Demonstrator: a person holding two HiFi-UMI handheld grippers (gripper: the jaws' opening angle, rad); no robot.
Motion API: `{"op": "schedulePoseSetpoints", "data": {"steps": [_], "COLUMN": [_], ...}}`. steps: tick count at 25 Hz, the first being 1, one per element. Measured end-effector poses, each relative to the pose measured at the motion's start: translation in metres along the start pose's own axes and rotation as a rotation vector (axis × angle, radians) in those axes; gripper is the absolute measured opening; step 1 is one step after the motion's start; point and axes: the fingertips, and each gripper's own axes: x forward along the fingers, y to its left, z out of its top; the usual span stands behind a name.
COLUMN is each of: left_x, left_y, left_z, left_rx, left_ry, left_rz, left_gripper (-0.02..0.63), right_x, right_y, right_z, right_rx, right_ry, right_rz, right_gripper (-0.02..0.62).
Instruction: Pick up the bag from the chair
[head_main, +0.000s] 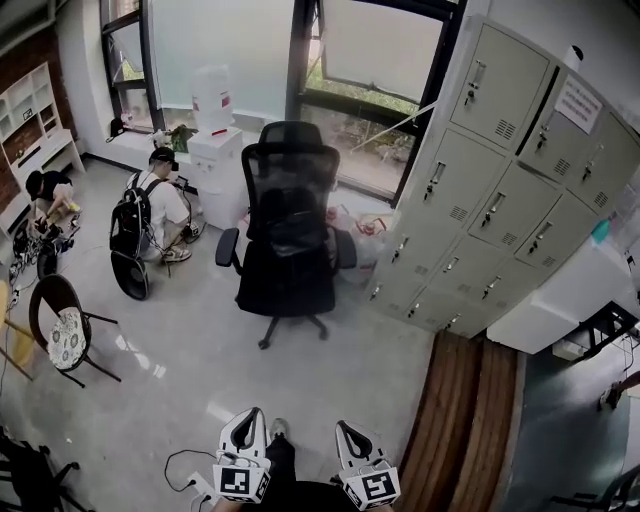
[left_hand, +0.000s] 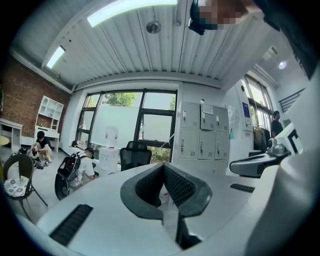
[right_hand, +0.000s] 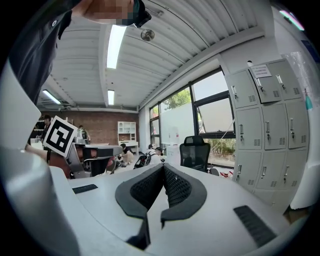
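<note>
Left tongs (head_main: 248, 416) and right tongs (head_main: 346, 428) side by side, tips together, empty, pointed toward distant chair (head_main: 290, 270)

You're in an office-type workroom: a black mesh office chair (head_main: 290, 230) stands on the polished floor (head_main: 200, 360) before tall windows (head_main: 375, 60), grey metal lockers (head_main: 500, 190) line the right, a water dispenser (head_main: 215, 150) sits far off, and white shelving (head_main: 30, 120) meets a brick wall (left_hand: 25, 100) at far left.
</note>
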Motion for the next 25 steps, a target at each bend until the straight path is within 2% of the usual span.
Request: {"op": "schedulePoseSetpoints", "data": {"steps": [6, 11, 17, 25], "left_x": [0.089, 0.144, 0.204, 0.322], "left_y": [0.044, 0.072, 0.105, 0.136], "left_z": [0.027, 0.035, 0.026, 0.036], "left_rx": [-0.008, 0.022, -0.032, -0.016], "left_ry": [-0.018, -0.006, 0.038, 0.046], "left_rz": [-0.080, -0.108, -0.057, 0.032], "left_gripper": [0.002, 0.001, 0.000, 0.002], "right_x": [0.092, 0.150, 0.221, 0.329], "right_y": [-0.020, -0.040, -0.077, -0.156], "right_z": [0.034, 0.045, 0.043, 0.059], "right_rx": [-0.014, -0.015, -0.022, -0.043], "right_ry": [-0.011, 0.000, 0.032, 0.031], "right_rz": [0.001, -0.015, 0.004, 0.099], "right_gripper": [-0.003, -0.003, -0.003, -0.003]}}
